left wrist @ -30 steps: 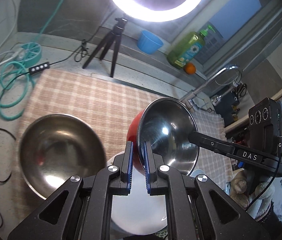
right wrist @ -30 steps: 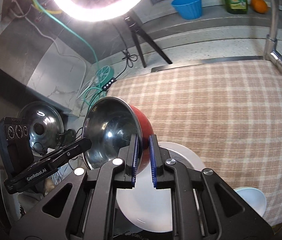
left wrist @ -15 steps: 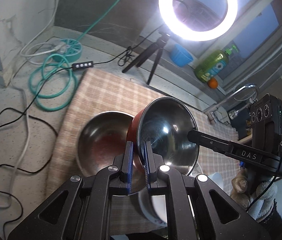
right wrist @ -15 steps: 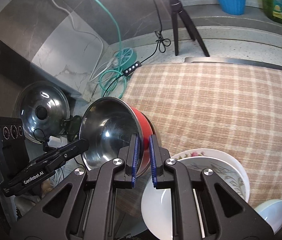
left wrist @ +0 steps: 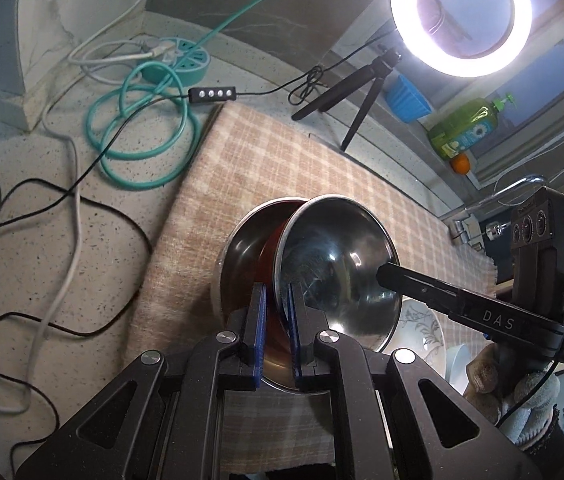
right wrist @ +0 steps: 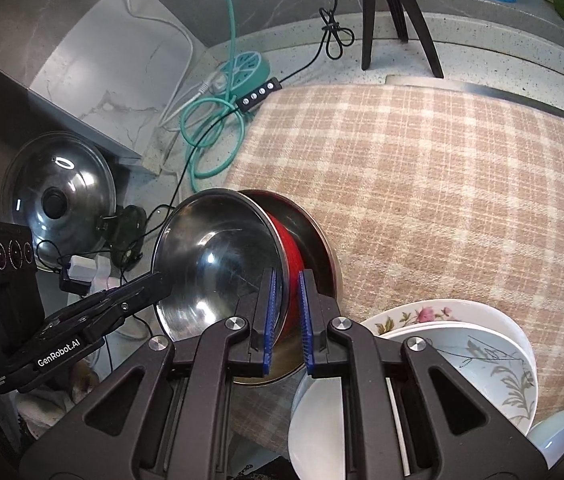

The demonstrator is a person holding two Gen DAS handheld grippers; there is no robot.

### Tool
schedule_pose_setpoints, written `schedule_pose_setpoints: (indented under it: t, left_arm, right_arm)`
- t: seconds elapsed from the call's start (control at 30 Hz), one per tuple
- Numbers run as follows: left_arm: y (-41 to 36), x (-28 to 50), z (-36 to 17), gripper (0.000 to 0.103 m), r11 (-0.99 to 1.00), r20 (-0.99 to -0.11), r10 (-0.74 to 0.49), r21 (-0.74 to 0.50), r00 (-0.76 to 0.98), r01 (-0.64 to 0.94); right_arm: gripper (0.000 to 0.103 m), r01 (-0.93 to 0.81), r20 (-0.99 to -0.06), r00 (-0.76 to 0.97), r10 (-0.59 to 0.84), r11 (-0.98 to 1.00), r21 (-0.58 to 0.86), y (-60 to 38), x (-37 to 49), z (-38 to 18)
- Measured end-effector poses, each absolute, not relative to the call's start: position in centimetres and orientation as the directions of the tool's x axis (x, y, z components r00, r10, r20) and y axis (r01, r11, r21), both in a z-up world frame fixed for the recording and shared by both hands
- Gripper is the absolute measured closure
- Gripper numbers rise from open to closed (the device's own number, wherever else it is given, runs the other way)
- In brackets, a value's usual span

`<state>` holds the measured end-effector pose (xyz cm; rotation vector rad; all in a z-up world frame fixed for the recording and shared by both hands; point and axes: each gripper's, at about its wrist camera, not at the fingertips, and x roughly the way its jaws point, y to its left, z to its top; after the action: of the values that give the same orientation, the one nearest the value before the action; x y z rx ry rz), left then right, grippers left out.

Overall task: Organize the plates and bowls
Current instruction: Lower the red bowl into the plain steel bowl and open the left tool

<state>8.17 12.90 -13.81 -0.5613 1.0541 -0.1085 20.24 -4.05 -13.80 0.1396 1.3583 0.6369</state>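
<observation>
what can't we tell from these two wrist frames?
- Whether the red bowl touches the steel bowl under it: contact hidden by both bowls, both views.
- Plate stack count: right view, front cut off by the right gripper.
- Bottle label: left view, too small.
- Left gripper pad contact: hidden behind the rim.

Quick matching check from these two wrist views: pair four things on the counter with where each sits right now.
Things:
1. red bowl
2. steel bowl
3. floral plates
4. pot lid

Places:
A. left of the cloth, off it
B. stacked at the cloth's near right corner
C. pinched at the rim by both claws
D. on the cloth, under the held bowl

Pairs: 1-C, 2-D, 3-B, 4-A
</observation>
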Motion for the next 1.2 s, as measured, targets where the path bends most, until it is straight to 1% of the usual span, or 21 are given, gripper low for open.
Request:
schedule_pose_setpoints:
  t: [0.27,0.63,0.7,1.07,1.13,1.2]
  left_arm:
    - [13.1,8.5,-14.6,0.095,0.858,-0.807,-0.343,-0.477,0.48,-0.191]
    - [12.5,9.0,-15.3,0.095,0.879,-0.836,-0.314,-0.435,0.45,-0.195]
    - [12.5,9.0,-15.3,0.095,0.882,-0.838,-0.309,-0.43,0.45,-0.195]
    - [12.1,9.2,-15.3,0.095,0.893,-0.852,-0.293,-0.407,0.434,-0.194]
    - [12.2,9.3,-15.3,0.095,0.89,-0.851,-0.294,-0.409,0.436,-0.199]
    - [12.0,9.3,-15.2,0.095,0.894,-0.852,-0.291,-0.404,0.435,-0.193]
  right_arm:
    - [0.092,-0.348,-0.882,0.05,0.469,0.836,0.424,-3.3,20.4,-15.1]
    - [0.091,-0.361,-0.899,0.038,0.436,0.845,0.394,-2.9,20.7,-15.9]
    - [0.089,-0.359,-0.899,0.039,0.436,0.846,0.395,-2.8,20.7,-15.9]
    - [0.088,-0.383,-0.912,0.031,0.409,0.848,0.367,-2.5,20.6,-15.8]
    - [0.083,-0.388,-0.911,0.023,0.411,0.844,0.371,-2.3,20.5,-15.8]
    - [0.074,-0.391,-0.91,0.021,0.414,0.841,0.374,-2.2,20.3,-15.7]
